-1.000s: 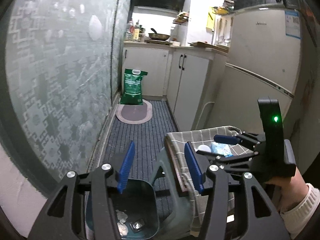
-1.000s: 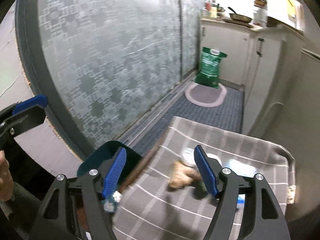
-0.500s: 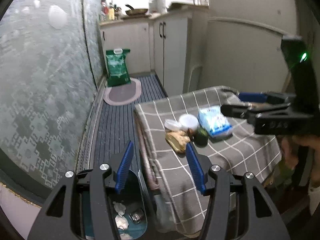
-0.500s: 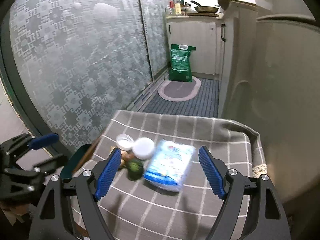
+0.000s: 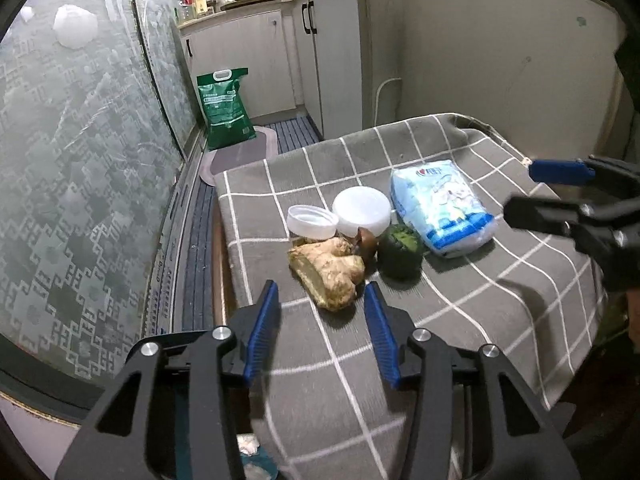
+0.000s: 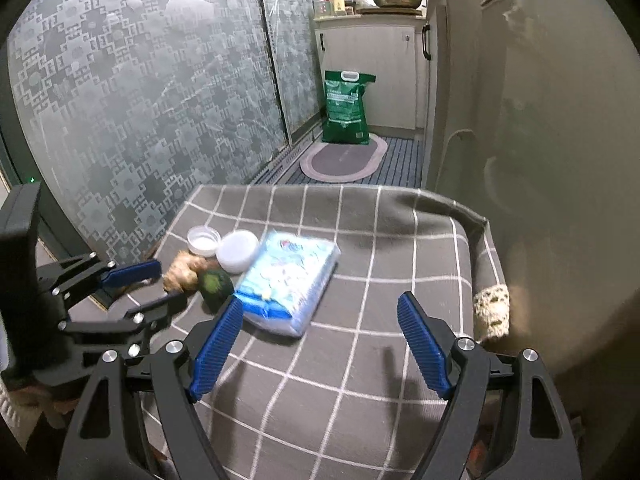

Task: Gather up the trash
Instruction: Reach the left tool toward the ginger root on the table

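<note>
- Grey checked cloth [image 5: 400, 360] covers the tabletop; ginger root [image 5: 330, 270], a green round fruit [image 5: 400, 250], two white lids [image 5: 312, 221] and a blue-white packet [image 5: 442, 208] lie clustered on it.
- Left hand-held gripper [image 5: 322, 296] gapes wide just before the ginger, empty.
- Right hand-held gripper [image 6: 320, 316] spread wide near the packet, empty.

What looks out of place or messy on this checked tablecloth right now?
The checked tablecloth is rumpled into a raised fold at its far right corner. A ginger root, a dark green round fruit and a small brown scrap lie loose beside two white tubs. Nothing looks spilled.
</note>
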Demonstrator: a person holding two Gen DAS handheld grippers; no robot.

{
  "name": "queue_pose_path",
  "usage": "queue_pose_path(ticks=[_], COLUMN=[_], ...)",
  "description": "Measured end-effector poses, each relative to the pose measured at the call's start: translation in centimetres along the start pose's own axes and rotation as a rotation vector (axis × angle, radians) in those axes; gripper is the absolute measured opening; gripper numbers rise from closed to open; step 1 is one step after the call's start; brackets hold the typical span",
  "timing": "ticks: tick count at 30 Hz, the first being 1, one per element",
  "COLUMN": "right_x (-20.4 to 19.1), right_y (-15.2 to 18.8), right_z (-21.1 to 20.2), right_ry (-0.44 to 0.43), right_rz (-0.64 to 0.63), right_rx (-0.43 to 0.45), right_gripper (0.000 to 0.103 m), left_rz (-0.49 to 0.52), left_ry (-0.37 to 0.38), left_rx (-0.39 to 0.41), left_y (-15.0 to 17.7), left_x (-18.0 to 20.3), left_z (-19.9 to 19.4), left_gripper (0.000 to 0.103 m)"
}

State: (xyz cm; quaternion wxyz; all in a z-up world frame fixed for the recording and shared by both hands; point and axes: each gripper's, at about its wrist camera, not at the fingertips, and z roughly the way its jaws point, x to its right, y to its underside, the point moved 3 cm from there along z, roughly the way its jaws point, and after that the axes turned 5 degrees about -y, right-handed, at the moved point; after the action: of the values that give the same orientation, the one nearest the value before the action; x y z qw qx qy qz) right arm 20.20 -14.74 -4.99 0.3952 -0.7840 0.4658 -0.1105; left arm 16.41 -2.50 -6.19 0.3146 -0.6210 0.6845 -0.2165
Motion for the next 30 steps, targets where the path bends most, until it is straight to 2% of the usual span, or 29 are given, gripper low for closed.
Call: queue_pose_path(ticks=[5,9,16,24,30], right_x=[0.0,-0.7,-2.8,-4.1,-2.9], right_y=[0.9,1.5,1.3,1.1,0.6], right_z=[0.5,1.2,2.1,4.0,4.5], right_ry=[0.004,0.008,0.014,0.097,0.163], right_rz=[-0.004,-0.027,-0.071,-0.111,-0.049], right_rx=[-0.015,-0.028,-0.020,-0.028,-0.004], right_gripper=[0.080,0.080,0.080,0.080,0.080], left_rz=[-0.009,0.002,-0.010,-0.048,-0.079], left_ry=[-0.003,0.000,0.025,0.066,0.098], left_rx=[0.009,0.015,0.019,0.032,0.055], left_y=[-0.7,-0.9,-1.0,-0.6,-0.2], left_x=[0.1,0.6,0.3,-0.6,-2.1], left_z=[0.5,0.7,0.3,-0.8,-2.0], left_gripper=[0.047,0.040,0.033,0.032,0.032])
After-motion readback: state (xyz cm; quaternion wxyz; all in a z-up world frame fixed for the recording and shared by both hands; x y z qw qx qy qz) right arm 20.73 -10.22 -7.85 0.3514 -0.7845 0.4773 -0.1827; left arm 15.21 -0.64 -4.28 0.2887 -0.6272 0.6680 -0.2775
